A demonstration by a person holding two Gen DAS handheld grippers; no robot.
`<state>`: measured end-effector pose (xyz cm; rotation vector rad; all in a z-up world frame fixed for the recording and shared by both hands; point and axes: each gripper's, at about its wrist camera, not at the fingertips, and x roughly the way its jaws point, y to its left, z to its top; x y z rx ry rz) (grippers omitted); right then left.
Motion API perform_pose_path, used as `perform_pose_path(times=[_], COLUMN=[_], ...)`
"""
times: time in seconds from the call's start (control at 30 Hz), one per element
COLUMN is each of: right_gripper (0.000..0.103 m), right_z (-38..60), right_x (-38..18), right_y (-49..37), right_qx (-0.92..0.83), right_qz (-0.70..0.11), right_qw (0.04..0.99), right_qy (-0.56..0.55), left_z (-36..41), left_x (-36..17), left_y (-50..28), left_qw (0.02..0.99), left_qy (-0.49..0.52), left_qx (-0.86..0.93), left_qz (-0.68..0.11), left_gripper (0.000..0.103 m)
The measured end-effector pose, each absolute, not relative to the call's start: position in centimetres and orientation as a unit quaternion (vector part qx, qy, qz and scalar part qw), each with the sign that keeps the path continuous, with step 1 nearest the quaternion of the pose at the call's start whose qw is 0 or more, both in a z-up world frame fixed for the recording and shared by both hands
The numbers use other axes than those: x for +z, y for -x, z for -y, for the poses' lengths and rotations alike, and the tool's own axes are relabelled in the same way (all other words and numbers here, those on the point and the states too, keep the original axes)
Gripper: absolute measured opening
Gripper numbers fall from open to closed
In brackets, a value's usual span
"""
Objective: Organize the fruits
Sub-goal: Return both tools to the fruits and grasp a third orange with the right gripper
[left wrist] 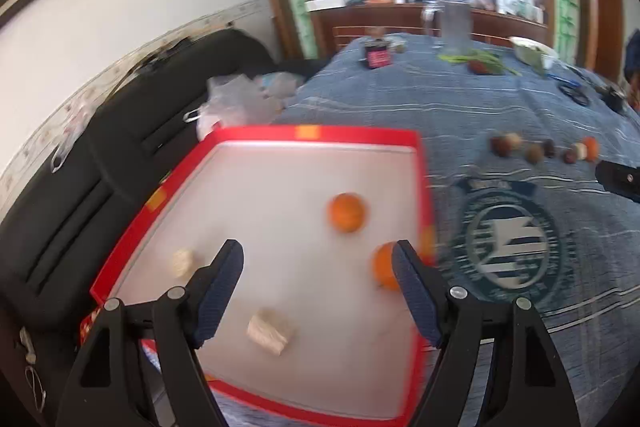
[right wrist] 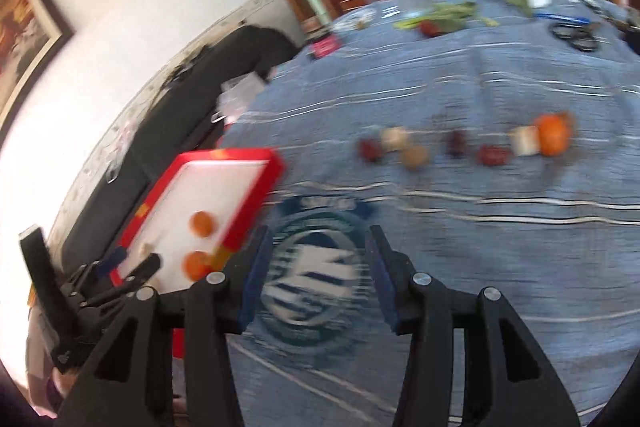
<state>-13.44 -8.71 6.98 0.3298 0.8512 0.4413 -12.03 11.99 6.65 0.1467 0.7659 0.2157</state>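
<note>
From the left wrist camera: you are holding the left tongs [left wrist: 318,259] apart over a red-rimmed white tray [left wrist: 416,155], with nothing between the pads. The tray is sitting at the left edge of the counter, which is draped in a blue striped cloth [left wrist: 460,107]. One orange [left wrist: 347,211] is lying in the tray's right half, well clear of the tongs; a second orange [left wrist: 382,267] is sitting by the tray's right rim, partly hidden behind the right finger. Two pale pieces [left wrist: 270,331] are resting in the tray's nearer part, one of them just left of the left finger. Farther right on the cloth a row of small fruits [left wrist: 536,149] is lying, ending in an orange one. A clear pitcher [left wrist: 454,23] and some greens [left wrist: 480,61] are standing at the far edge.

From the right wrist camera: you are holding the right tongs [right wrist: 316,267] apart and empty over a round printed emblem [right wrist: 312,283] on the cloth [right wrist: 520,267], near the counter's front edge. The tray [right wrist: 272,163] is lying to the left with both oranges [right wrist: 202,223] inside it, and the left tongs [right wrist: 138,269] are hovering at its near end. The row of fruits [right wrist: 416,157] is stretching across the middle of the counter, a pale piece touching an orange one [right wrist: 554,135] at its right end. The picture is blurred, so the darker fruits cannot be told apart.
</note>
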Motion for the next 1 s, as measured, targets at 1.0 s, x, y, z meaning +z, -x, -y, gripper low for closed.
perform_pose_path(times=[1.0], right_gripper=[0.050], right_z=[23.2], right_x=[4.8], right_y=[4.1], right_qx=[0.088], right_qz=[-0.465], right_qw=[0.849], right_qy=[-0.235], left_z=[-0.7], left_x=[4.4], left_y=[3.1], left_qw=[0.900], left_qy=[-0.094], left_qx=[-0.014], left_qz=[-0.426], left_gripper=[0.077])
